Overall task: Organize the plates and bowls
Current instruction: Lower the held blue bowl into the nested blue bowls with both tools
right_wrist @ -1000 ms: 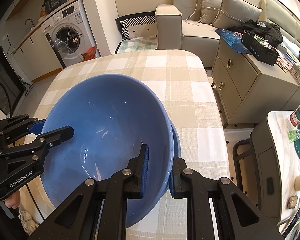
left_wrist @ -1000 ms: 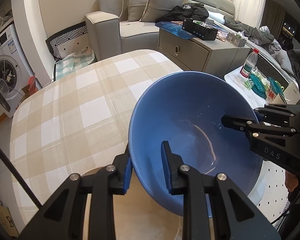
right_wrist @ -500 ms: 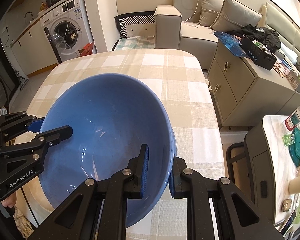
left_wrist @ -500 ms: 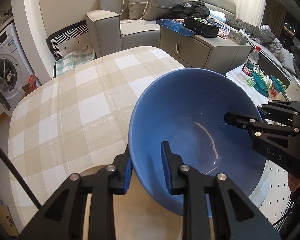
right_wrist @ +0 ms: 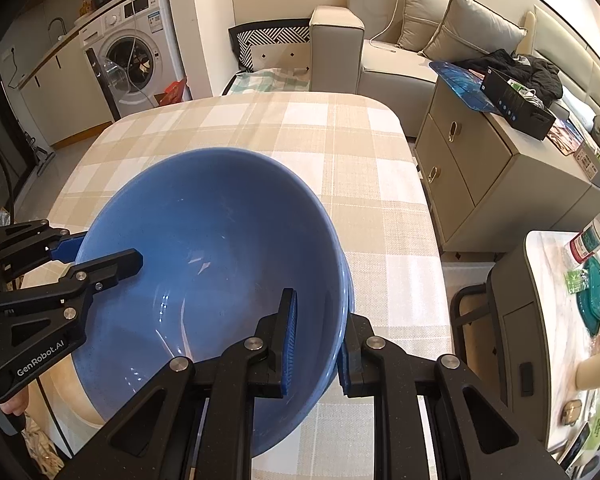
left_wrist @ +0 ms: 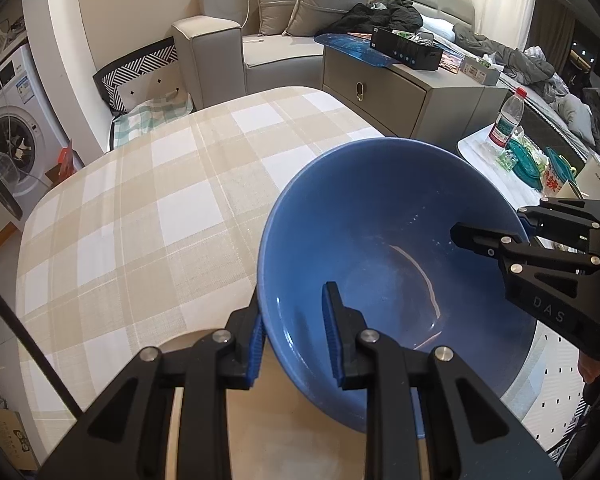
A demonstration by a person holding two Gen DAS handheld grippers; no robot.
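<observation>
Both tools are angling steeply downward, the left tool [left_wrist: 294, 336] and right tool [right_wrist: 318, 344] pinching opposite rims of the upward-facing blue bowl [right_wrist: 204, 264].

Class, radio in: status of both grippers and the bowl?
Left gripper, right gripper both shut on blue bowl rim. Bowl tilted above checked tablecloth. Nothing blocking.

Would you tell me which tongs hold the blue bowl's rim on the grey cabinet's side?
The right tongs: they clamp the blue bowl nearest the grey cabinet; the left tongs grip the opposite rim.
</observation>
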